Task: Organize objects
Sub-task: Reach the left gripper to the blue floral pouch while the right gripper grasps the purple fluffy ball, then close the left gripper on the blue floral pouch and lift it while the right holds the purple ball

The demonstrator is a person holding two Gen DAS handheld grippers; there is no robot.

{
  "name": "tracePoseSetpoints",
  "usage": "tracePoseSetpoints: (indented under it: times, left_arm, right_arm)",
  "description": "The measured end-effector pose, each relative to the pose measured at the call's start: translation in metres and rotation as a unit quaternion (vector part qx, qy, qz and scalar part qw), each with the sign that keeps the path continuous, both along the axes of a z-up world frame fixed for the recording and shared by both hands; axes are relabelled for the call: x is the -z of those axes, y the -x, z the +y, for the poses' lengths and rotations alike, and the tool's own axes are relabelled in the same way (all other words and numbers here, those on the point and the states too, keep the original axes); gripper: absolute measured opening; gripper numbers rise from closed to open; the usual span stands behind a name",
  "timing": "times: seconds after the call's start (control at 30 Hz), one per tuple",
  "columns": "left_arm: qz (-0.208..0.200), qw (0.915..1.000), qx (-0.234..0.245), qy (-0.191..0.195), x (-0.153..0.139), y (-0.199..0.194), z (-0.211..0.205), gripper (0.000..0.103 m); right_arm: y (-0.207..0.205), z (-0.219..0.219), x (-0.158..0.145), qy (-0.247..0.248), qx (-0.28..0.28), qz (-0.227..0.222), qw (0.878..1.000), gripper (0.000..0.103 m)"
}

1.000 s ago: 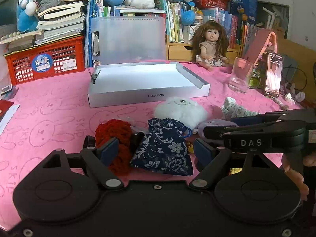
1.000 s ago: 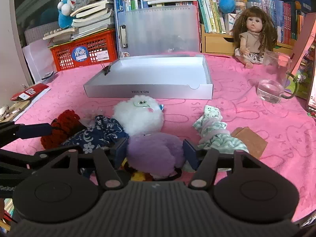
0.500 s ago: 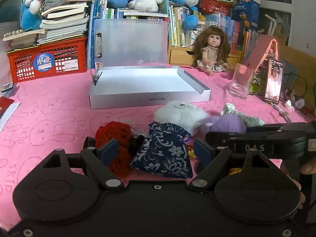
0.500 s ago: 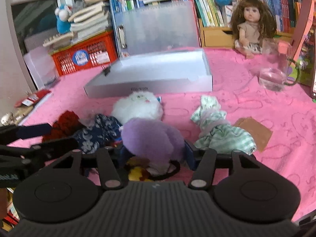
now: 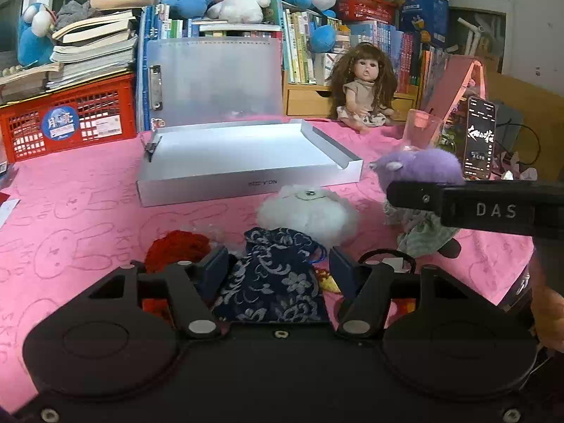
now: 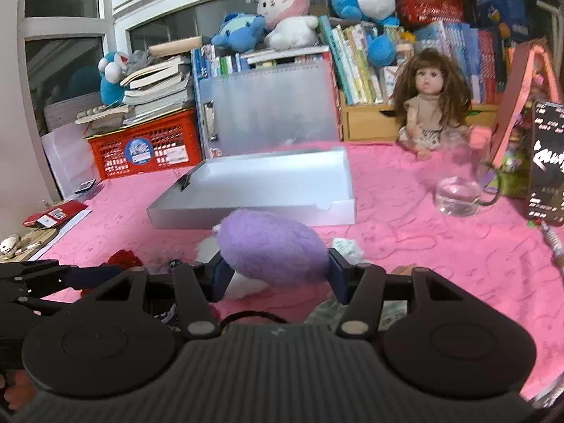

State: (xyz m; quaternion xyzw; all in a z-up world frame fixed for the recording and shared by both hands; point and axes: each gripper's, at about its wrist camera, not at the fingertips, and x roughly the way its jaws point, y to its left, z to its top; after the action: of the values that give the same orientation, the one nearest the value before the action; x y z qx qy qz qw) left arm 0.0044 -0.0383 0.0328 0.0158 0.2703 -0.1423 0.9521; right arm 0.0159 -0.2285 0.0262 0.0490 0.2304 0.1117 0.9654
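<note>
Your right gripper (image 6: 275, 268) clamps the purple plush (image 6: 271, 246), lifted for the tray (image 6: 338, 208) ahead; your left gripper (image 5: 275, 271) has just closed, squeezing the blue pouch (image 5: 278, 282).

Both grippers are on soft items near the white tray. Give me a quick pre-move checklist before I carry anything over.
1. Right gripper clamped on purple plush: ok.
2. Purple plush clear of the cloth: ok, it is lifted.
3. Left gripper on the blue floral pouch: ok; its jaws have just been closing, pads against both sides.
4. Pouch lifted: not ok, it lies on the pink cloth.
5. White tray empty: ok.
6. Glass cup off the path: cannot tell.
</note>
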Motion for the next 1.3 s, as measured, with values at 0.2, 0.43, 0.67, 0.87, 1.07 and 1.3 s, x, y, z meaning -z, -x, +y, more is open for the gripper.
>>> tracePoseSetpoints:
  times: [0.2,0.43,0.67,0.87,1.07,1.3]
  left_arm:
    - [0.01,0.9991,0.011,-0.04,0.013,-0.005,-0.016,0.066]
    - [0.013,0.9971,0.002,-0.075,0.029,-0.009,-0.021,0.067]
    - [0.035,0.9979,-0.003,-0.054,0.034,-0.016,-0.012,0.071]
    - [0.052,0.9987,-0.003,0.003,0.029,-0.017,0.001,0.085]
    - [0.057,0.9981,-0.014,0.017,0.027,-0.018,0.005,0.077]
    - [0.047,0.9987,-0.02,0.006,0.025,-0.014,0.003,0.055]
  right_arm:
    - [0.0,-0.007,-0.002,0.001,0.013,-0.003,1.0,0.059]
    - [-0.002,-0.011,0.002,-0.004,0.021,0.004,1.0,0.059]
    - [-0.002,-0.013,0.005,-0.01,0.027,0.005,1.0,0.059]
    - [-0.003,-0.012,0.006,-0.012,0.026,0.008,1.0,0.059]
    - [-0.003,-0.011,0.007,-0.011,0.023,0.01,1.0,0.059]
    - [-0.003,-0.01,0.008,-0.012,0.023,0.011,1.0,0.059]
